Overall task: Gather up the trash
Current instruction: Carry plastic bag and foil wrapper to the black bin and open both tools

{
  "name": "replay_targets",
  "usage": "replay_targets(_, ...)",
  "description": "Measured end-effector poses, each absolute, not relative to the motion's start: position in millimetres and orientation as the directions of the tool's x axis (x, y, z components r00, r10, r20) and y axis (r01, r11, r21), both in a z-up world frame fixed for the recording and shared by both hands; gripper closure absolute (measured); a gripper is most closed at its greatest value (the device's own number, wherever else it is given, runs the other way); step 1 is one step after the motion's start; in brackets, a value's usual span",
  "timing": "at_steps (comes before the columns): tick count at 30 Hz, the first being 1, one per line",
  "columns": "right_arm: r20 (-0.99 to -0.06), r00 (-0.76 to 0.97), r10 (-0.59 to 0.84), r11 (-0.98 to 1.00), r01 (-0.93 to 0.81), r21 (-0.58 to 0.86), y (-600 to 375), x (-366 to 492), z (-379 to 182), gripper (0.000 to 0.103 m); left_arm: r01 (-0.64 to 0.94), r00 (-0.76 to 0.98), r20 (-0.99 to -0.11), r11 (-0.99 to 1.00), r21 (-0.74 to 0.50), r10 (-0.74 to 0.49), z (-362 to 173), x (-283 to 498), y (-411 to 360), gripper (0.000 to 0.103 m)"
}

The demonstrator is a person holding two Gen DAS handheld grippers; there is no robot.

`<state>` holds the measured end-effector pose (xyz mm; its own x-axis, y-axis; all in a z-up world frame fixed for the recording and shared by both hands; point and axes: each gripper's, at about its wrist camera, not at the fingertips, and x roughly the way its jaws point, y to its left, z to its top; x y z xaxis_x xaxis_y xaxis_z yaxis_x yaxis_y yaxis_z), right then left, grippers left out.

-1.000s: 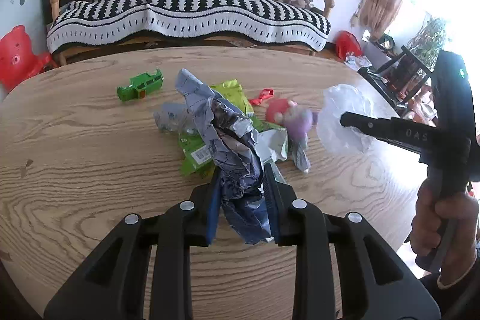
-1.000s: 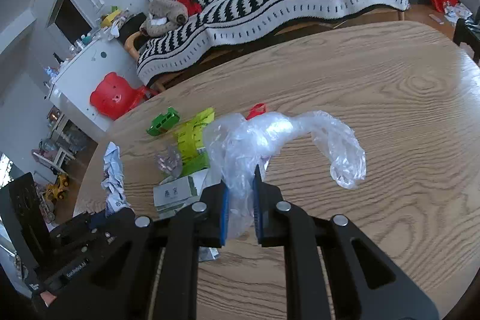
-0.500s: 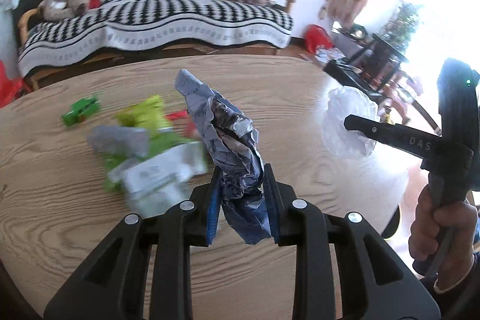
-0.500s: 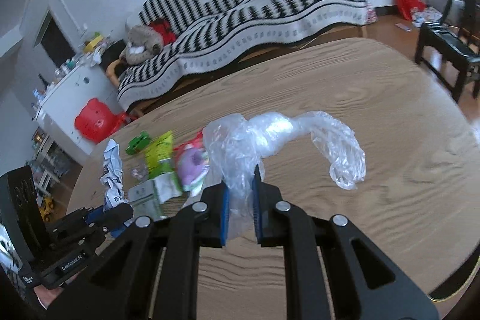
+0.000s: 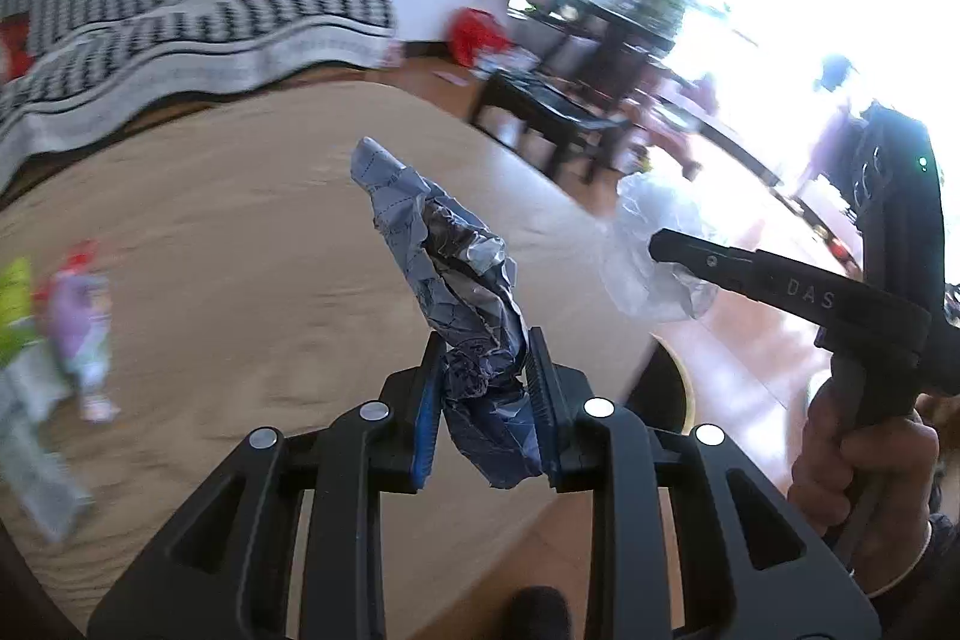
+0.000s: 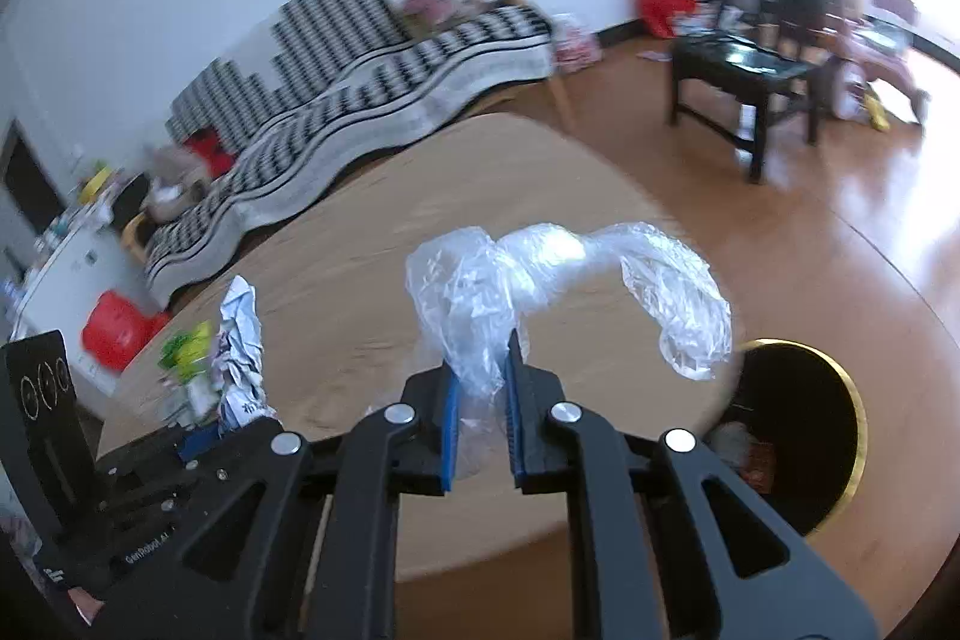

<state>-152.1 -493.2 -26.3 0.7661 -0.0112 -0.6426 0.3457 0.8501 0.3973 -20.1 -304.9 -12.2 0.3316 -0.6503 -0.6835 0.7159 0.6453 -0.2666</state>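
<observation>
My left gripper [image 5: 483,364] is shut on a crumpled blue-grey foil wrapper [image 5: 450,268] that sticks up between its blue pads, above the wooden table [image 5: 240,232]. My right gripper [image 6: 483,370] is shut on a clear plastic bag [image 6: 564,274] whose loose end droops to the right. In the left wrist view the right gripper [image 5: 660,244] is at the right with the clear bag [image 5: 642,250], a hand [image 5: 858,466] on its handle. In the right wrist view the left gripper [image 6: 240,418] holds the wrapper [image 6: 240,340] at lower left. A dark bin with a gold rim [image 6: 804,430] stands on the floor past the table's right edge.
More trash and a small purple toy [image 5: 78,316] lie at the table's left. A striped sofa [image 6: 360,58] stands behind the table. A black low table [image 6: 744,70] and a red bag [image 6: 660,4] are on the wooden floor to the right.
Both grippers have swung to the right with their loads, from above the trash pile to the table's right edge. The bin has come into view in the right wrist view.
</observation>
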Motion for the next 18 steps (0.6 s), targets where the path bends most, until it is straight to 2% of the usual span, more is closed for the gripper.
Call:
replay_targets(11, -0.716, 0.686, -0.129, 0.723, 0.559, 0.405, -603, -253, -80, 0.089, 0.833, 0.114, -0.708, 0.456, -0.315, -0.697, -60, -76, -431, 0.077)
replay_targets(18, -0.772, 0.625, -0.118, 0.640, 0.642, 0.422, -648, -287, -123, 0.089, 0.878, 0.018, -0.751, 0.370, -0.305, -0.660, -95, -110, -486, 0.077)
